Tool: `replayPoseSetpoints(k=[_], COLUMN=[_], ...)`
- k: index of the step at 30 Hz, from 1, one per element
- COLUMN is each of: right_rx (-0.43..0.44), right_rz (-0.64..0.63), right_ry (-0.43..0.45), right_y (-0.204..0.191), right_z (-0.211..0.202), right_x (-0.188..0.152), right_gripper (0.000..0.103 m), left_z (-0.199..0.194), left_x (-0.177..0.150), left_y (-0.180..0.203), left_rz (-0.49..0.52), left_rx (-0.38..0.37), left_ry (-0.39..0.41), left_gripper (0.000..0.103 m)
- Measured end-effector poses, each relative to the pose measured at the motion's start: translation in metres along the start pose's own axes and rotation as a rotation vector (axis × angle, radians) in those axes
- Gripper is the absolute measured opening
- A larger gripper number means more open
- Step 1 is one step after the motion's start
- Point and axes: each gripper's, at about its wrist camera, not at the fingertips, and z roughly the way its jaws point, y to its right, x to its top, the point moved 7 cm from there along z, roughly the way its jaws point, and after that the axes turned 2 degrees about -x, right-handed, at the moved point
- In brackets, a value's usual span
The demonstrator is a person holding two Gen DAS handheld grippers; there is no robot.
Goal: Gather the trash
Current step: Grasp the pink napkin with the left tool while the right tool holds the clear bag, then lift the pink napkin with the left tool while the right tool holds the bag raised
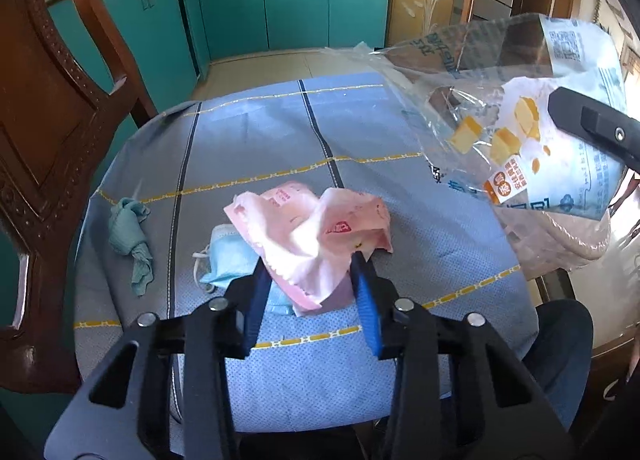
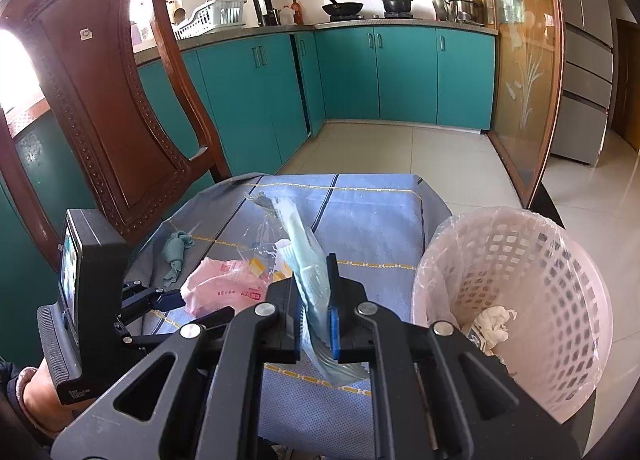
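Left wrist view: left gripper [image 1: 310, 260] low over a blue checked cloth [image 1: 248, 140], blue pads either side of a crumpled pink wrapper [image 1: 308, 236], jaws drawn in against its near end, pinching it. Wrapper resting on the cloth, long axis running from the jaws away and to the right, far end flared open. Pale blue face mask [image 1: 226, 258] flat just left of the wrapper, partly tucked under it. Teal rag [image 1: 130, 240] bunched well apart near the cloth's left edge. Clear printed bag [image 1: 516, 120] hanging in the air at upper right, long axis slanting down toward the right gripper's black finger [image 1: 588, 122].

Right wrist view: right gripper [image 2: 316, 316] pressed together on the clear printed bag [image 2: 304, 264], bag standing nearly upright between the pads, long axis pointing up and away, lower end drooping below the jaws. Pink wrapper [image 2: 224, 288] on the cloth [image 2: 360, 220] to the left, left gripper's fingers [image 2: 168, 300] at it. White lattice bin [image 2: 516, 284] with liner just right of the cloth, crumpled white paper [image 2: 494, 324] inside. Carved wooden chair [image 2: 108, 92] behind.
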Motion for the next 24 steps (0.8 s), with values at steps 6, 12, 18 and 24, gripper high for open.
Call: replayPoseSetpoints(k=[6, 12, 18, 24], right_rx=[0.004, 0.004, 0.006, 0.014], right_rz=[-0.004, -0.006, -0.007, -0.017], right_ry=[-0.006, -0.007, -0.001, 0.023], right_y=[-0.002, -0.002, -0.003, -0.008], right_z=[0.001, 0.001, -0.001, -0.009], right_x=[-0.002, -0.002, -0.001, 0.004], right_gripper=[0.011, 0.011, 0.011, 0.011], left_z=[-0.002, -0.012, -0.037, -0.072], left_x=[-0.001, 0.001, 0.012, 0.023], left_y=[-0.002, -0.006, -0.014, -0.033], left_rz=[-0.006, -0.028, -0.050, -0.071], left_rx=[-0.006, -0.010, 0.007, 0.061], left_ry=[0.013, 0.050, 0.151, 0.237], left_gripper=[0.023, 0.017, 0.016, 0.016])
